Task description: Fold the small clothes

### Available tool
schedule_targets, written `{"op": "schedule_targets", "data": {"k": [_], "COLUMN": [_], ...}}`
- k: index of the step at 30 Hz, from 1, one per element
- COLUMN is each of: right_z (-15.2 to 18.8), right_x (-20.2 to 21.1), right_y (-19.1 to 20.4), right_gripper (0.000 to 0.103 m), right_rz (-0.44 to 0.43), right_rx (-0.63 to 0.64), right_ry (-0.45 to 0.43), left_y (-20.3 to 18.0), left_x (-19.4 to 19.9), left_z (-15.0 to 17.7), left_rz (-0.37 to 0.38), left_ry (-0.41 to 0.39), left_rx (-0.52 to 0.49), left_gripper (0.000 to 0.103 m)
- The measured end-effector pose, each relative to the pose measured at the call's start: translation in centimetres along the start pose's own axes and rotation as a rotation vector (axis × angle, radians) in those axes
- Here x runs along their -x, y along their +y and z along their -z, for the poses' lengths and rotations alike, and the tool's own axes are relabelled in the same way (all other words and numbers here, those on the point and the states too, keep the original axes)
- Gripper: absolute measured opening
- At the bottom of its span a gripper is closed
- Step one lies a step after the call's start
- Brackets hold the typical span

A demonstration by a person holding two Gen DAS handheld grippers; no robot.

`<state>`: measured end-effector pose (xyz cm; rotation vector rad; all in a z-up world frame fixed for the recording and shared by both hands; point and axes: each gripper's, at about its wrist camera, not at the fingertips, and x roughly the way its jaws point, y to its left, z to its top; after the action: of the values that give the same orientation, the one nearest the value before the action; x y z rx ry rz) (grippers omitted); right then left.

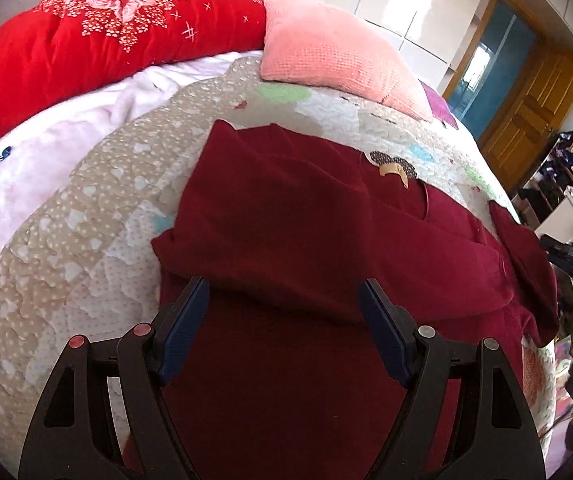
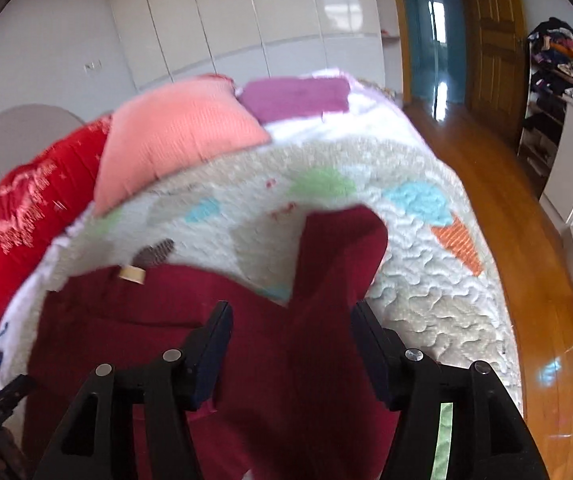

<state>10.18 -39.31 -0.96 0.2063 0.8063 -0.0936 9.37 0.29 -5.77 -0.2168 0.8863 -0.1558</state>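
your left gripper (image 1: 284,292) had its blue-padded fingers (image 1: 184,328) spread wide apart with nothing between them, hovering low over the dark red garment (image 1: 306,232). the tips sat just above a fold line where one layer of the cloth lay over the lower panel. your right gripper (image 2: 292,316) was likewise released, its fingers (image 2: 214,344) parted and gripping nothing, poised over the same dark red garment (image 2: 174,320). ahead of the right tongs one sleeve (image 2: 338,248) stretched away from the body of the garment and lay flat on the quilt (image 2: 426,280). in the left view that sleeve (image 1: 522,256) lay off to the right side, near the edge of the bed. a tan neck label (image 1: 396,170) showed at the collar on the far side of the garment, and in the right view the label (image 2: 132,273) sat to the left of the fingers. the garment rested on the patchwork quilt (image 1: 86,220), spread out near the bed's near edge. beyond it a pink pillow (image 1: 326,52) lay at the head end, touching a red floral comforter (image 1: 86,40). a white fleece blanket (image 1: 46,152) lay bunched to the left of the quilt. white wardrobe doors (image 2: 266,12) stood behind the bed, with a wooden door (image 2: 494,20) and a cluttered shelf (image 2: 546,80) off to the right across the wooden floor (image 2: 506,220).
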Motion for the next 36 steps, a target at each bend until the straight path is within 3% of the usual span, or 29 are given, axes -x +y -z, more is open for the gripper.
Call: {"op": "schedule_targets", "data": {"k": [2,5,7,10,11,13,18,23,25,26,28,31,36], "right_z": [-0.4,-0.3,-0.6,-1.5,-2.0,-2.6,-3.1,-1.6,0.5,1.9,3.9,5.2,4.8], "right_x": [-2.0,-6.5,-8.9,-9.1,-8.3,-6.1,-0.8,1.6,0.2,-1.2,-1.8,-0.7,2.1], "right_y": [0.0,0.5,-0.4,-1.4,-1.8,-1.8,3.8,13.7,17.8,19.8,20.6,17.9,9.8], "right_gripper": [0.059,0.059,0.059,0.03,0.014,0.013,0.013,0.013,0.026,0.039,0.04,0.041,0.049], "right_rz": [0.019,0.131,0.165,0.16,0.122,0.027,-0.236,-0.535,-0.617,-0.596,-0.563,-0.52,-0.375], "right_rx": [0.02,0.076,0.039,0.034,0.016,-0.006,0.054,0.205,0.308,0.382,0.44,0.427,0.247], "right_ry": [0.023,0.093,0.144,0.144,0.136,0.101,0.0,-0.084,-0.011,0.087,0.135,0.106,0.029], "left_y": [-0.3,-0.5,-0.3,0.6,0.9,1.7,3.2,4.2,4.4,4.5,4.8,5.2,4.1], "left_x": [-0.1,0.0,0.1,0.4,0.5,0.8,1.9,2.8,2.9,3.0,3.0,2.3,-0.2], "left_z": [0.0,0.1,-0.1,-0.6,-0.7,-1.1,-2.2,-2.5,-2.5,-2.5,-2.6,-3.2,-4.5], "left_rz": [-0.005,-0.017,-0.025,-0.03,-0.029,-0.027,-0.029,-0.044,-0.041,-0.04,-0.045,-0.051,-0.032], "left_ry": [0.005,0.007,-0.001,-0.016,-0.019,-0.032,-0.069,-0.091,-0.087,-0.089,-0.097,-0.09,-0.054], "left_rx": [-0.012,-0.034,-0.036,-0.012,-0.001,0.024,0.08,0.114,0.115,0.112,0.107,0.121,0.094], "left_gripper": [0.078,0.078,0.078,0.078,0.078,0.078,0.078,0.078,0.078,0.078,0.078,0.078,0.078]}}
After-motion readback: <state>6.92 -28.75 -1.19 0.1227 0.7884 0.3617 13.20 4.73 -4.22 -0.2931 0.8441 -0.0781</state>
